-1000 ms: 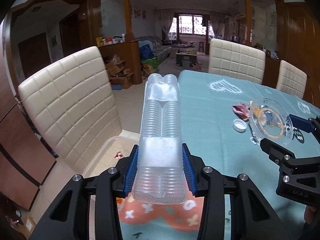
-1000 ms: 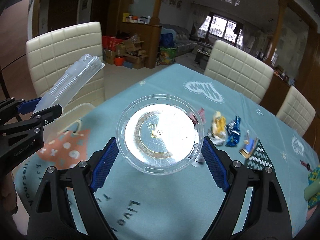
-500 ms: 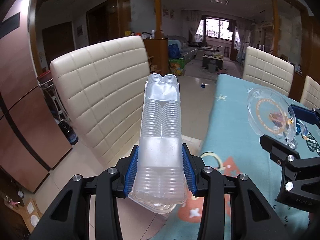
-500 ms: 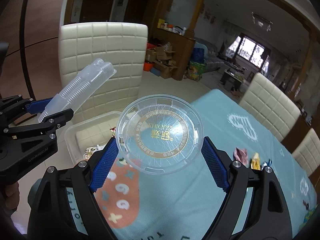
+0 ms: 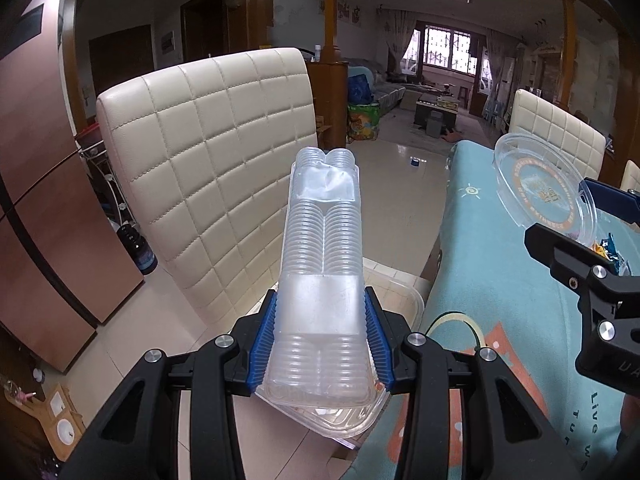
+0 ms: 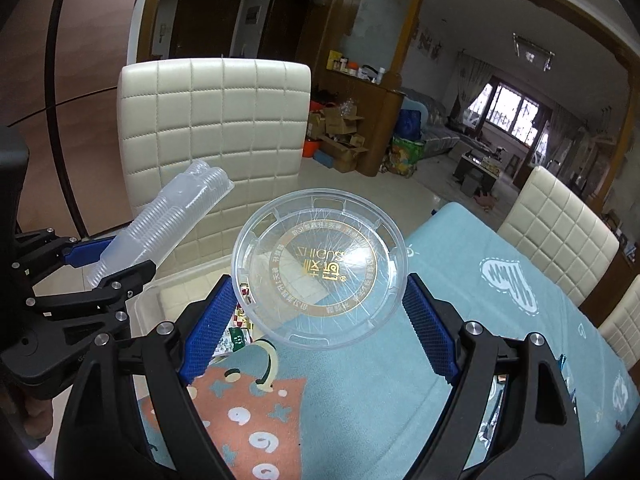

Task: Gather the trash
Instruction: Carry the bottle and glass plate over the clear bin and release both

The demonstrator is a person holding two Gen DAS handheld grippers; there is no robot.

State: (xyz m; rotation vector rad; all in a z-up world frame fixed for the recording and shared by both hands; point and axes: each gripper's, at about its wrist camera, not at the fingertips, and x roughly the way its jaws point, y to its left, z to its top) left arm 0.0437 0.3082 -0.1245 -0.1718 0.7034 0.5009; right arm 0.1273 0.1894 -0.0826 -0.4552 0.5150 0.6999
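the right gripper is clamped wide across a clear round lid and the left gripper is clenched on a ribbed clear plastic tray; over the last second both have swung off the middle of the teal-clothed table, where wrappers lay, toward its corner by the cream chair. a clear bin with scraps in it now lies just below and between them, beside the chair, so the drop looks close. each piece sits squarely between its blue pads, sticking out forward, the tray's far end over the chair back.
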